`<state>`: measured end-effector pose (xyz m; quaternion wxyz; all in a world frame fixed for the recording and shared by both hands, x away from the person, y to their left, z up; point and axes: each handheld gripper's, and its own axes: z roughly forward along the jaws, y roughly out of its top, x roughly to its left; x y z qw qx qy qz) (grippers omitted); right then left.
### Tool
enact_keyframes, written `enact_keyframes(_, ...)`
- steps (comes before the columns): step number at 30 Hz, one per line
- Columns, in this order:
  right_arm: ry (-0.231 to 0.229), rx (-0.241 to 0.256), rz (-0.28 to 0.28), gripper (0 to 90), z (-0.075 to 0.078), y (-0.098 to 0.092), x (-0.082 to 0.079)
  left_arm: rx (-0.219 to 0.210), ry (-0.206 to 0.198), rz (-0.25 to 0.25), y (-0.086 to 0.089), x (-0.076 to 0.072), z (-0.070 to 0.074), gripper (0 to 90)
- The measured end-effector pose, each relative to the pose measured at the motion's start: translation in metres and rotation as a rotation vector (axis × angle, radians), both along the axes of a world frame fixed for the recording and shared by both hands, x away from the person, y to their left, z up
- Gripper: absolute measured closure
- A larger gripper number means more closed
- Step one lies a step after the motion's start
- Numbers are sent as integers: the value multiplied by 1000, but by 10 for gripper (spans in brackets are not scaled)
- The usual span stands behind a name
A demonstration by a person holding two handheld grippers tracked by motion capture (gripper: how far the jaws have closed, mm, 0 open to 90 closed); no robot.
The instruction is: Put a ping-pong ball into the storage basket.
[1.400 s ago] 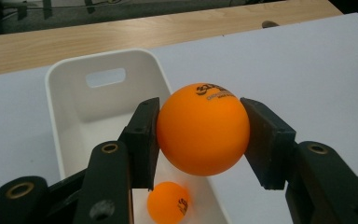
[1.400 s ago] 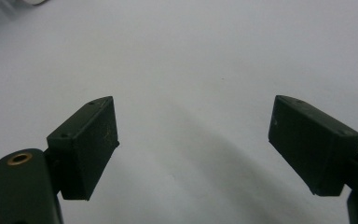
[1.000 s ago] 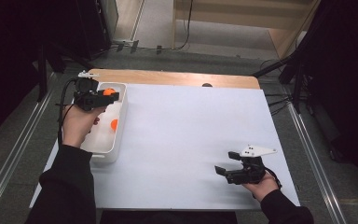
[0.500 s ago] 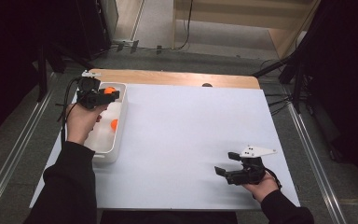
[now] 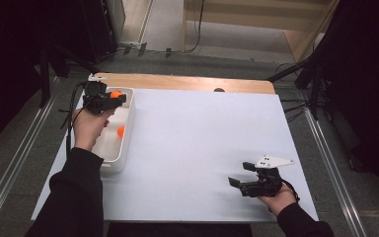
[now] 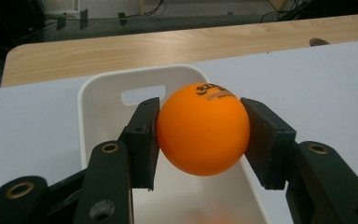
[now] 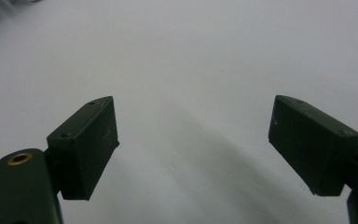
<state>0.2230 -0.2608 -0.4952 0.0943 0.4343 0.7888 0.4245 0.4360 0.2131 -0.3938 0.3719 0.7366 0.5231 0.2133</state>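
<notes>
Orange ball (image 6: 203,129): a table-tennis ball pinched between the two black pads of the left gripper (image 6: 200,135), held above the far end of the white bin (image 6: 93,100), clear of its floor.
Ball marking: dark printed lettering near the top of the ball, too small and curved to read.
Left gripper pose: in the high view the left gripper (image 5: 109,100) sits at the far left of the table, jaws pointing right across the bin (image 5: 127,140); the left hand (image 5: 90,126) grips it from below, forearm in a dark sleeve running up from the bottom edge.
Right gripper (image 7: 193,140): jaws spread wide with nothing between them, just above the bare white tabletop (image 7: 196,60).
Right gripper pose: in the high view the right gripper (image 5: 239,180) is at the near right of the table, jaws pointing left, grey plate on top, well apart from the bin.
Second ball (image 5: 121,131): orange, lying inside the bin, beside the left hand.
Table edge (image 6: 168,46): a wooden strip beyond the white surface, behind the bin.
</notes>
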Motion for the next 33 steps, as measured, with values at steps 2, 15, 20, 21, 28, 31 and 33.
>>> enact_keyframes(2,8,2,-1,143,0,-1,-1,-2,-4,1,0,1,-1,509)
enact_keyframes(15,7,1,-7,143,0,-2,-3,-4,3,24,0,5,-11,509)
enact_keyframes(20,10,2,-9,143,0,-1,-3,-2,14,36,1,6,-17,509)
enact_keyframes(21,10,1,-8,143,0,-1,-3,-3,20,40,2,7,-19,509)
enact_keyframes(28,11,1,-10,143,0,-2,-3,11,36,46,0,6,-22,508)
enact_keyframes(31,12,1,-9,143,0,-2,-3,22,47,48,-1,6,-23,509)
enact_keyframes(33,9,1,-8,143,0,-2,-3,12,48,52,0,7,-23,508)
